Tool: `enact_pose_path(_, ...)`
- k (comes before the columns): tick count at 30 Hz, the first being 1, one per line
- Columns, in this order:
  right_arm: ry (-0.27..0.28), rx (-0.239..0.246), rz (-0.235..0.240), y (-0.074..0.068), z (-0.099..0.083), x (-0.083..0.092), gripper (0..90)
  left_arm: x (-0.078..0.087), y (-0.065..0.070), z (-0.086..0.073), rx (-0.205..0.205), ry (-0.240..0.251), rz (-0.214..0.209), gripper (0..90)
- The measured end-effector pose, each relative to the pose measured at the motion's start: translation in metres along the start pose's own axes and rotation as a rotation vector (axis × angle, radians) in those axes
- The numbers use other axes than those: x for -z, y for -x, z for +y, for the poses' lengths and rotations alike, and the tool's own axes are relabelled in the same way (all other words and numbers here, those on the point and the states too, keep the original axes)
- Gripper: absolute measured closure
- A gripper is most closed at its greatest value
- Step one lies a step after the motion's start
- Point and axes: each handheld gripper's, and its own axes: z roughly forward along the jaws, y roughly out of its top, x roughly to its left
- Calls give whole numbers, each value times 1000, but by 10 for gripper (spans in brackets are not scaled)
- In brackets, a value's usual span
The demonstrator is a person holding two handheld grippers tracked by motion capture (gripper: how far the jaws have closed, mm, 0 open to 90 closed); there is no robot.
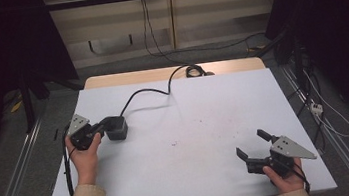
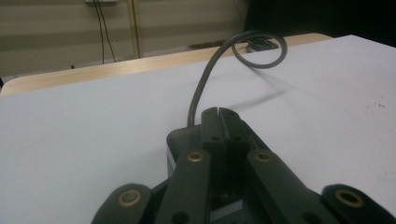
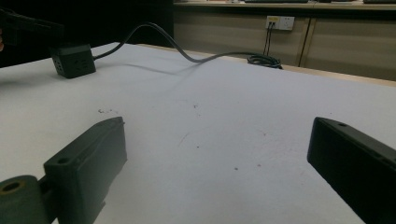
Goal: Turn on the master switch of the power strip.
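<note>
Left gripper (image 1: 97, 130) jaws clenched together, tips over socket cube (image 1: 116, 127); right gripper (image 1: 252, 145) released.

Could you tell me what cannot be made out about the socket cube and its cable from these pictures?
- Left gripper view: the closed jaws cover most of the socket cube; contact unclear.
- High view: the cube's socket faces are too small to read.
- Right gripper view: the cable coil at the table's far edge is too small; its plug cannot be made out.
</note>
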Motion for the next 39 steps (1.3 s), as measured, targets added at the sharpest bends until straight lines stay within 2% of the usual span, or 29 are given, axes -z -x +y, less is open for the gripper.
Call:
enact_pose_path(25,3,0,1,0,1,0,42,-1,6,1,14,-27,-8,900)
enact_pose_path(39,3,0,2,0,1,0,42,1,9,1,-1,-46,-6,900)
